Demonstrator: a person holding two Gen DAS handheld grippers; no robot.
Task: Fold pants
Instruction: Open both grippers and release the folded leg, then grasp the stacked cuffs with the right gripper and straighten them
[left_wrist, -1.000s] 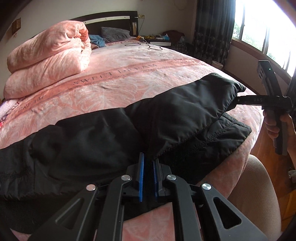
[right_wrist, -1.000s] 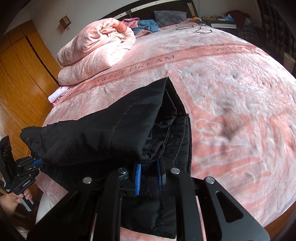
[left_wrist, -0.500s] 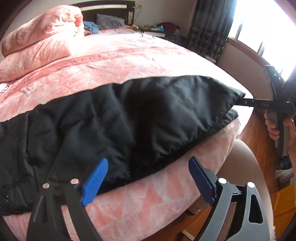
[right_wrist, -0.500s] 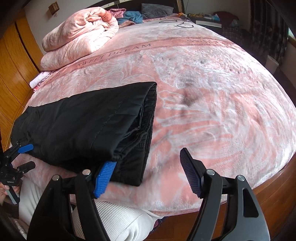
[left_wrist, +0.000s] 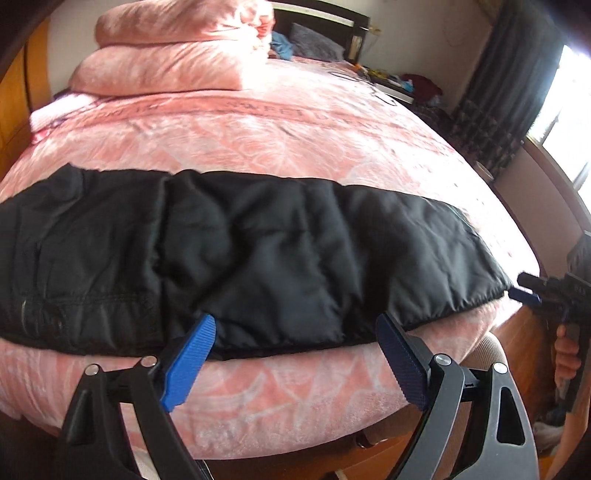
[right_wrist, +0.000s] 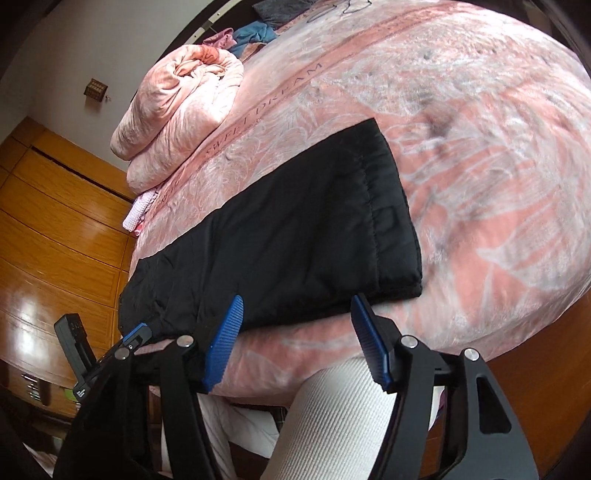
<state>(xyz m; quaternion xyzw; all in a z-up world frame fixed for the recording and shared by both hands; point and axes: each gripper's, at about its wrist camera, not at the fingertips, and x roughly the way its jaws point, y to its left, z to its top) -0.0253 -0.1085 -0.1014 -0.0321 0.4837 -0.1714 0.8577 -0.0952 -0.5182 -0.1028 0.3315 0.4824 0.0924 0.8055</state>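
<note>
- Your left gripper (left_wrist: 295, 354) hangs just off the near edge of the bed (left_wrist: 280, 147), its blue pads spread wide and holding nothing.
- Your right gripper (right_wrist: 295, 332) sits the same way (jaws well apart, nothing between them), also at the near edge, toward the right-hand end of the garment.
- The black pants (left_wrist: 236, 258) lie flat along the near edge of the bed, folded lengthwise into one long band; the hem end (right_wrist: 391, 206) points toward the middle of the pink bedspread (right_wrist: 480, 147).
- In the left view your right gripper's tips are just beside the pants' right end, near the bed's right corner.
- A rolled pink quilt (right_wrist: 181, 107) is stacked at the far left corner, well apart from the pants.
- Your white-trousered leg (right_wrist: 332, 417) shows below the bed edge between the right gripper's fingers.
</note>
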